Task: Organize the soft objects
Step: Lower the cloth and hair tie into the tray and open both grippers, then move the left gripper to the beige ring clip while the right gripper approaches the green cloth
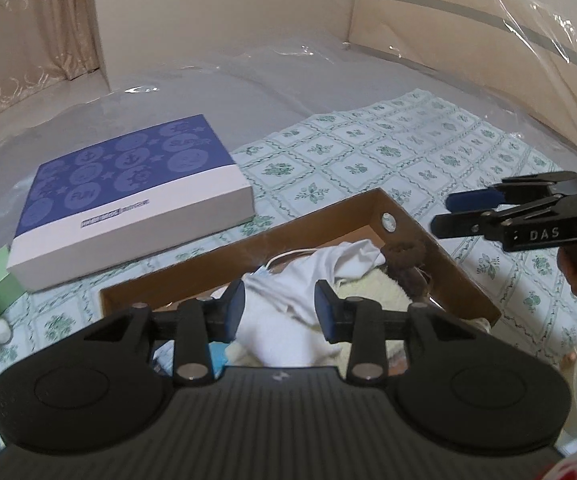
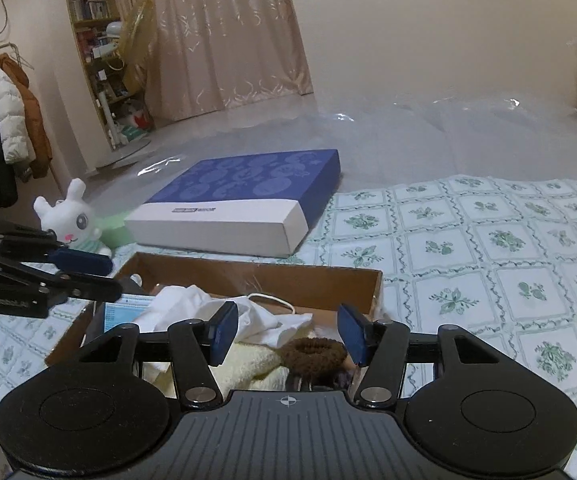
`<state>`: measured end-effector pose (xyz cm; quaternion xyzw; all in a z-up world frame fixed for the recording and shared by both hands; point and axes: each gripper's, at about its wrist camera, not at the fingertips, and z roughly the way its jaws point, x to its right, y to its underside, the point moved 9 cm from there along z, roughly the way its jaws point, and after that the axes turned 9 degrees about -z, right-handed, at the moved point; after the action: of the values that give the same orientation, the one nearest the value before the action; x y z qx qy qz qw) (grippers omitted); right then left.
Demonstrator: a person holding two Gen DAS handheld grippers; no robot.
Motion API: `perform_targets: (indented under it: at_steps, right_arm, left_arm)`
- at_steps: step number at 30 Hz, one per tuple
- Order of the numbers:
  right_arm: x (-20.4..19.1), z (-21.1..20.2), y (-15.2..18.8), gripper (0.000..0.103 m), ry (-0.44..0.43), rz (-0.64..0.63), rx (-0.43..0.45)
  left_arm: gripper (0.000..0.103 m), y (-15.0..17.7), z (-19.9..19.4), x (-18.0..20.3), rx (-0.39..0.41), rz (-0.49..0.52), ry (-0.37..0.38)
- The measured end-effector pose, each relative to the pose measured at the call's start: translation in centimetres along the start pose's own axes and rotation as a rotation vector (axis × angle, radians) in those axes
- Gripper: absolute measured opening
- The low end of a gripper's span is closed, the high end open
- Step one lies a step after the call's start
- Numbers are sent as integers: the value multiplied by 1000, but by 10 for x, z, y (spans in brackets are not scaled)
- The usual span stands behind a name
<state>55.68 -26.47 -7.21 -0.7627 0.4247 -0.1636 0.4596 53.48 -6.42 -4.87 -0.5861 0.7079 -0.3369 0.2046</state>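
A white plush rabbit (image 2: 73,216) sits at far left beside a blue-and-white box (image 2: 240,204) on the green-patterned bedsheet (image 2: 488,248). Before them, the open cardboard box (image 2: 312,278) holds a white cloth (image 2: 208,312), a cream towel (image 2: 248,364) and a brown scrunchie (image 2: 314,354). The left tongs (image 1: 280,312) and right tongs (image 2: 286,334) hover above it, both spread wide, gripping nothing.
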Motion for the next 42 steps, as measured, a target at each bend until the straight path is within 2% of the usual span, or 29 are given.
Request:
perform_targets:
  at_steps: [6, 15, 22, 28, 32, 42]
  right_arm:
    - [5, -32, 9, 55, 31, 52, 17]
    - [15, -108, 30, 55, 100, 186, 77]
    - [-2, -162, 60, 55, 147, 264, 114]
    - [-40, -197, 90, 55, 163, 287, 122]
    - [-75, -209, 109, 55, 145, 285, 112]
    - [-148, -192, 153, 55, 149, 258, 39]
  left_arm:
    - [35, 14, -37, -19, 11, -58, -6]
    - [37, 47, -107, -43, 58, -149, -41]
    - [37, 75, -158, -51, 92, -175, -62]
    - [38, 109, -193, -55, 109, -205, -65]
    - [38, 134, -206, -56, 102, -222, -74]
    - [39, 196, -207, -40, 54, -236, -71]
